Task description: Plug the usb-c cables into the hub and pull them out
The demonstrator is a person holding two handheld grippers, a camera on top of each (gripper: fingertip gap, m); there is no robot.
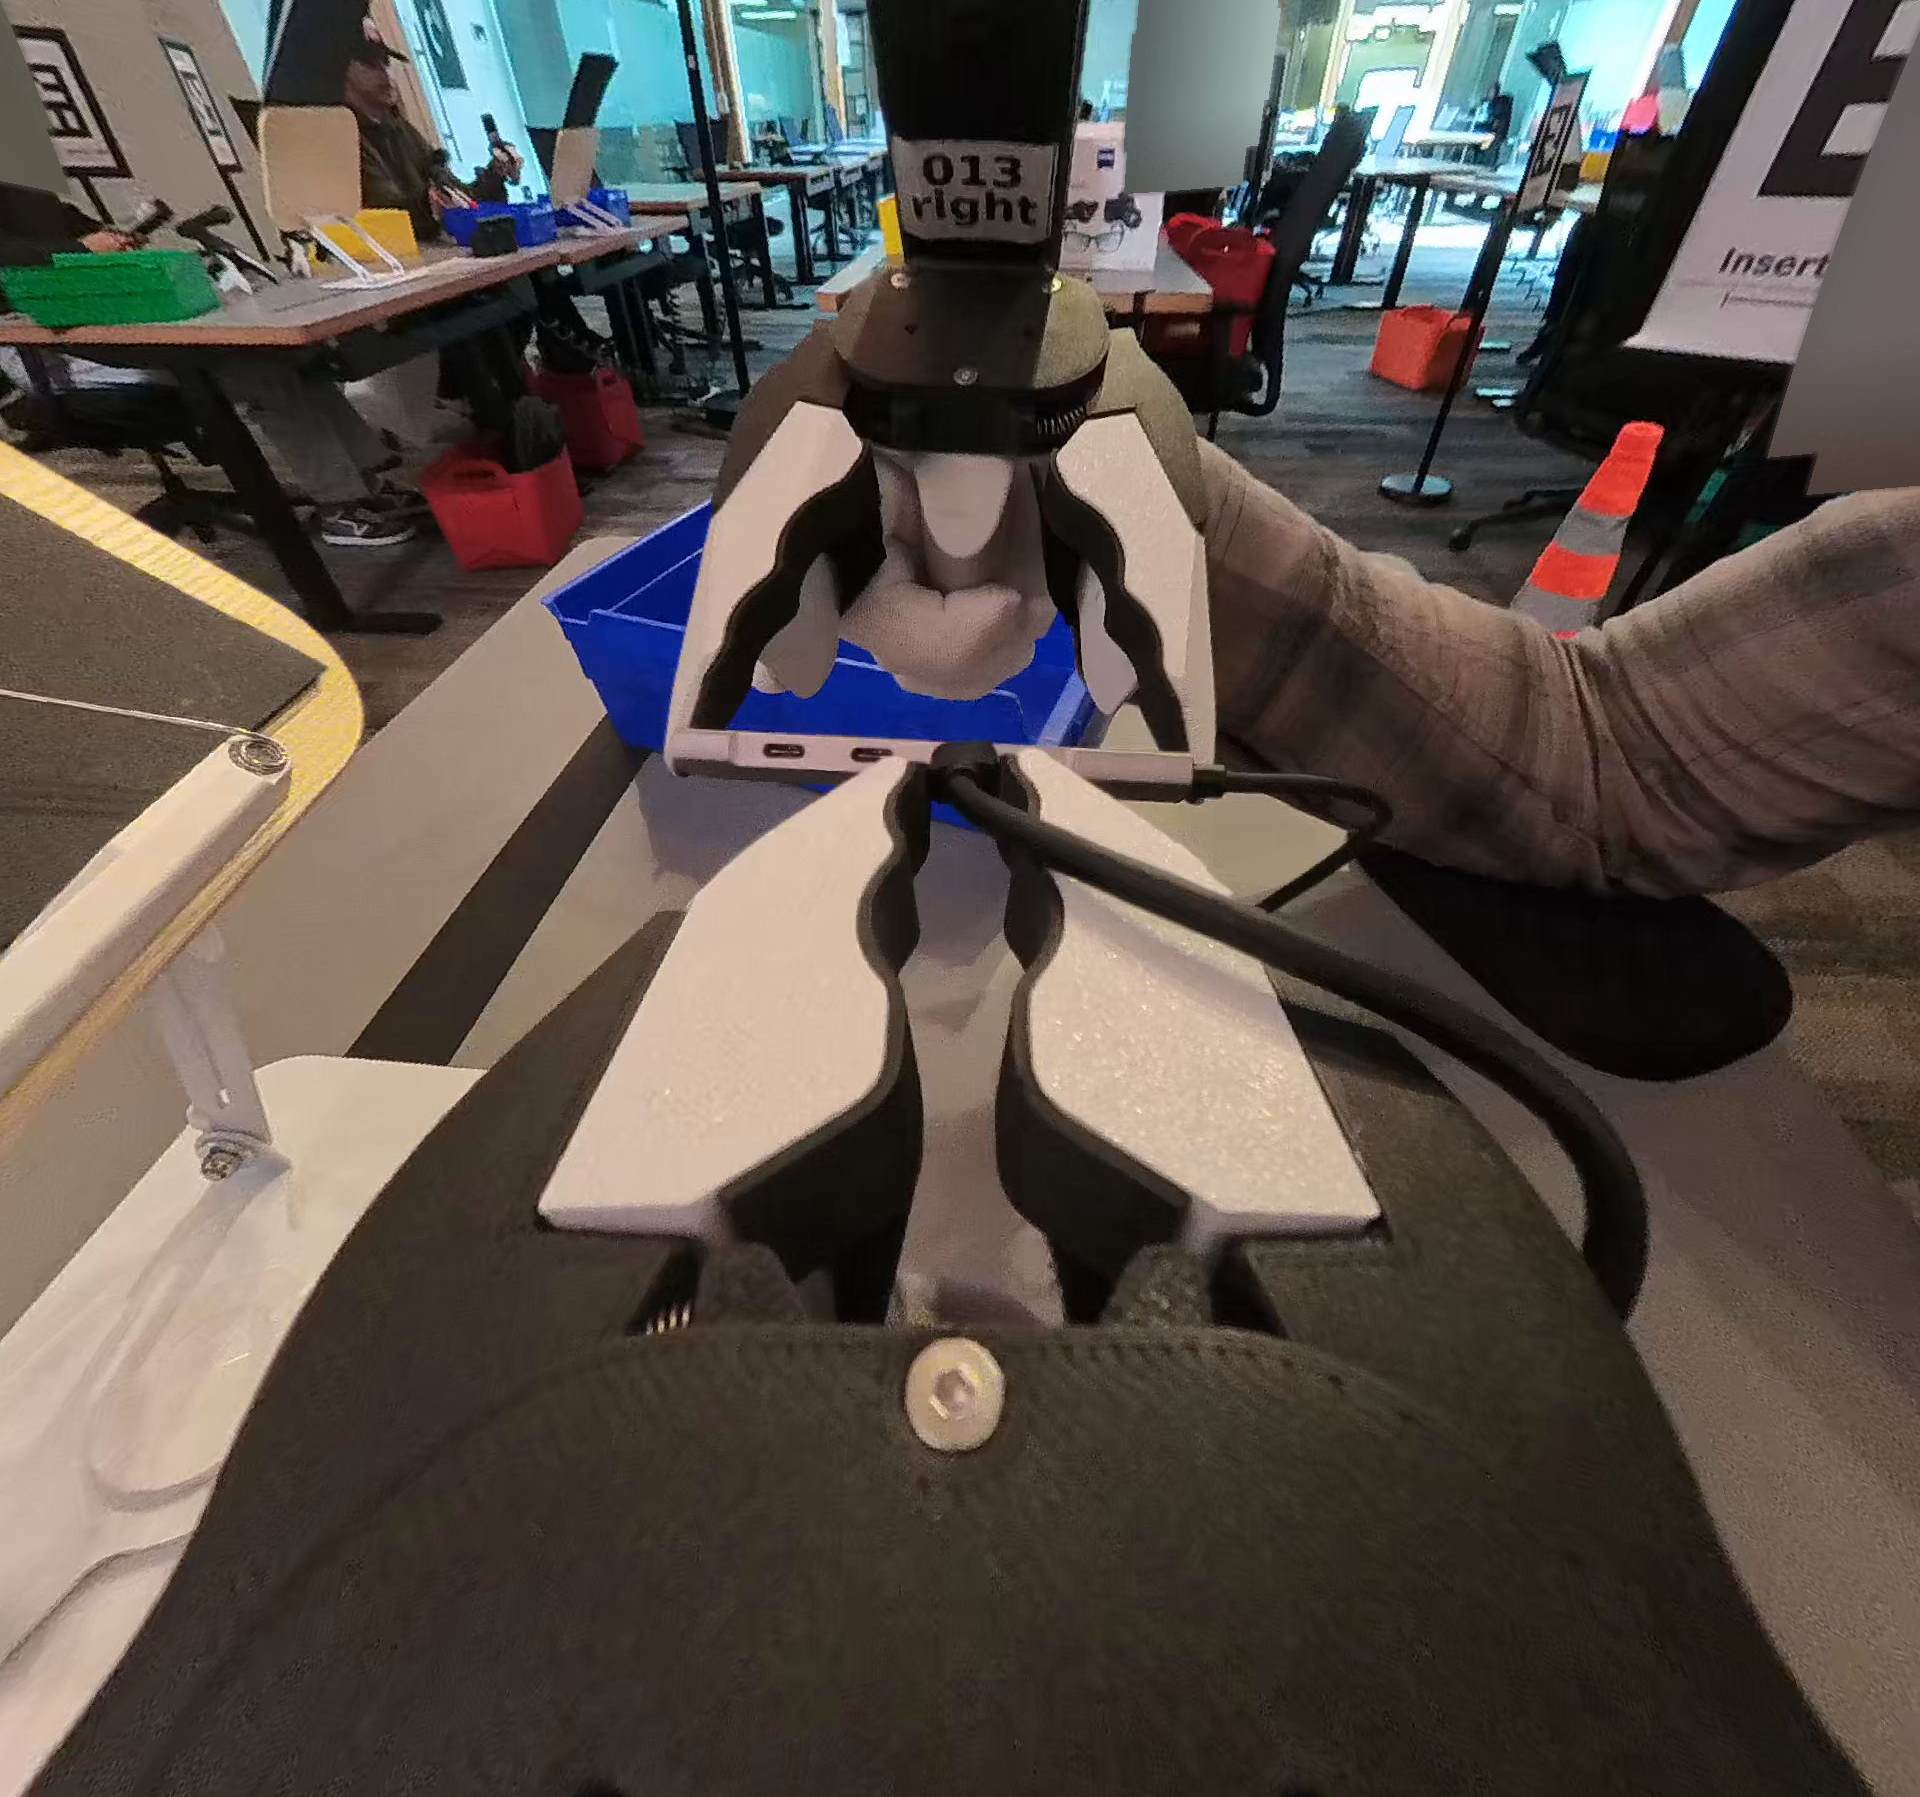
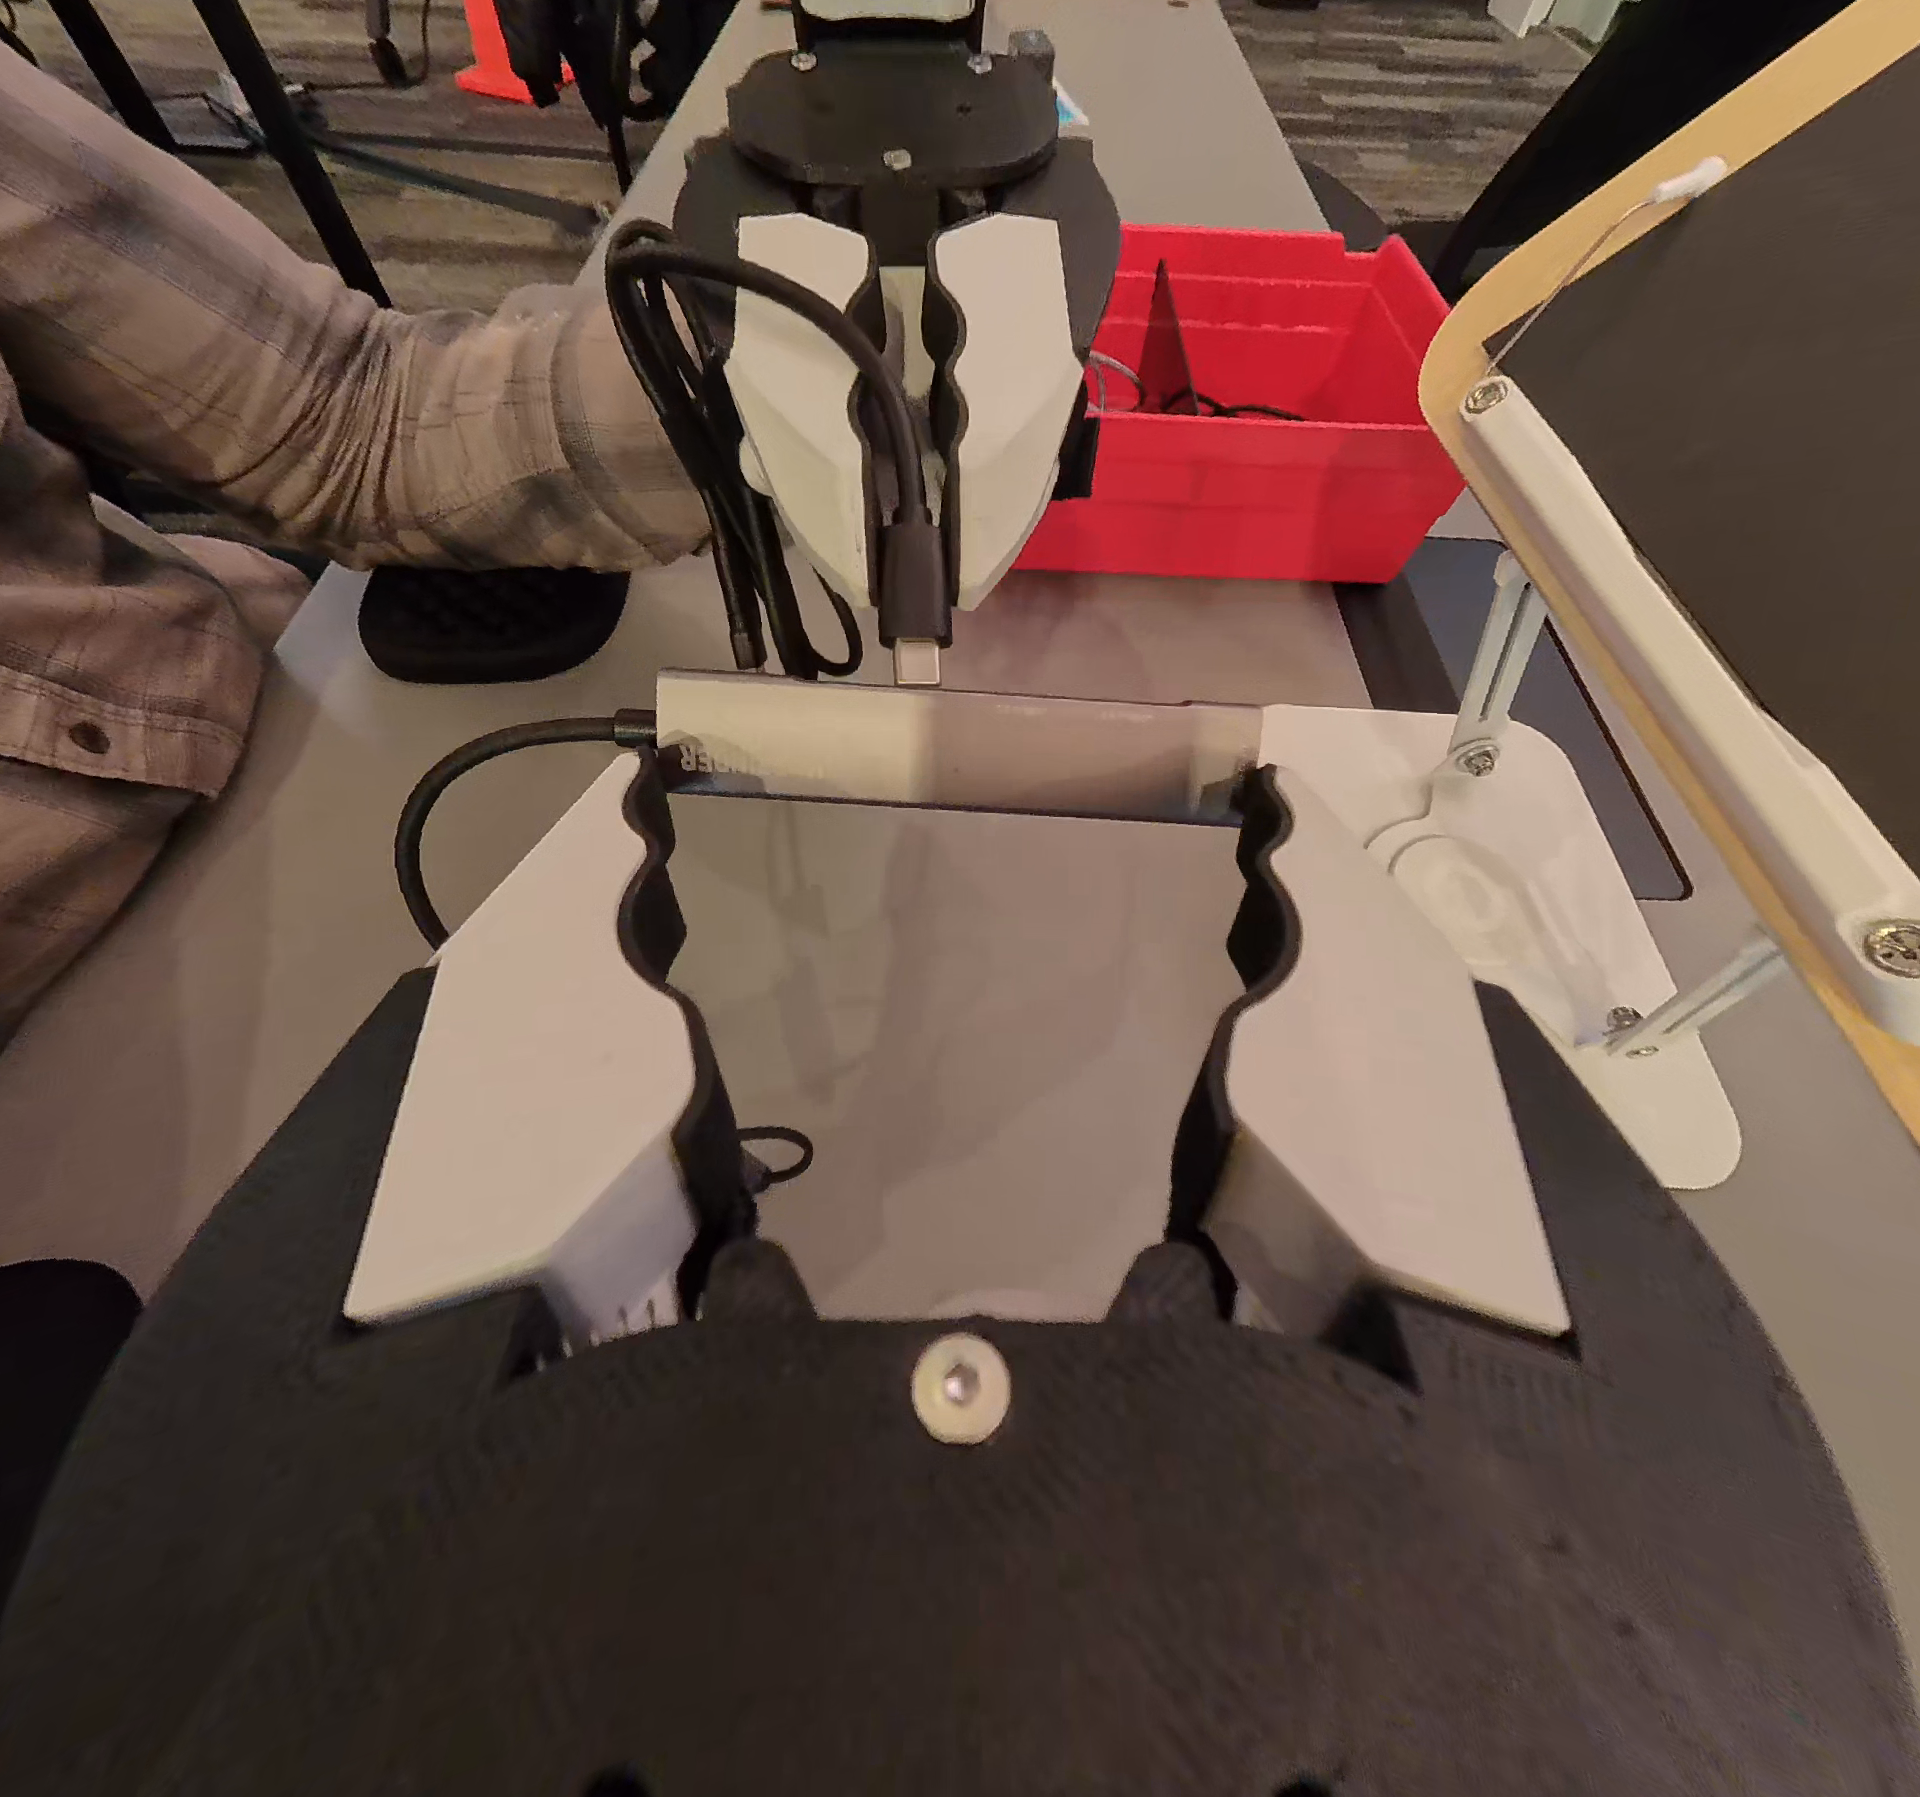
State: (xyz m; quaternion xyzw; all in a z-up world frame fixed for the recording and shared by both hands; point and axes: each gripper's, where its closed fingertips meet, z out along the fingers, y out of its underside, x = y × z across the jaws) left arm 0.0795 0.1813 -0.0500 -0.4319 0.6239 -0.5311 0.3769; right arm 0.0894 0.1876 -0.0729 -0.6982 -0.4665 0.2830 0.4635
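Left edge, tilted board: a dark board with a pale wooden rim (image 1: 156,646) on white metal brackets; its far end is cut off by the frame.
Blue bin: a blue bin (image 1: 623,646) sits behind the hub, largely covered by the right gripper's fingers; its contents cannot be seen.
Hub: the grey hub (image 2: 956,745) is held level above the grey table (image 2: 156,1072), clamped end to end; two empty ports (image 1: 821,752) face the left wrist camera.
Right gripper: the right gripper (image 2: 951,786) has its fingers spread wide and pressed on the hub's two short ends; the hub's own black lead (image 2: 447,812) loops off its end.
Left gripper: the left gripper (image 2: 914,594) has its fingers drawn close, pinching the black plug of a usb-c cable (image 2: 914,584).
Plug tip: the metal tip (image 2: 918,661) meets the hub's far edge; how deep it sits is hidden behind that edge, and in the left wrist view the fingertips cover the joint.
Cable slack: the cable (image 1: 1403,999) curves away to the right and passes behind the gripper body.
Red bin: a red bin (image 2: 1247,500) stands behind, with wires inside that are hard to make out.
Sleeve: a plaid sleeve (image 1: 1507,687) reaches behind the right gripper; the hand is mostly hidden.
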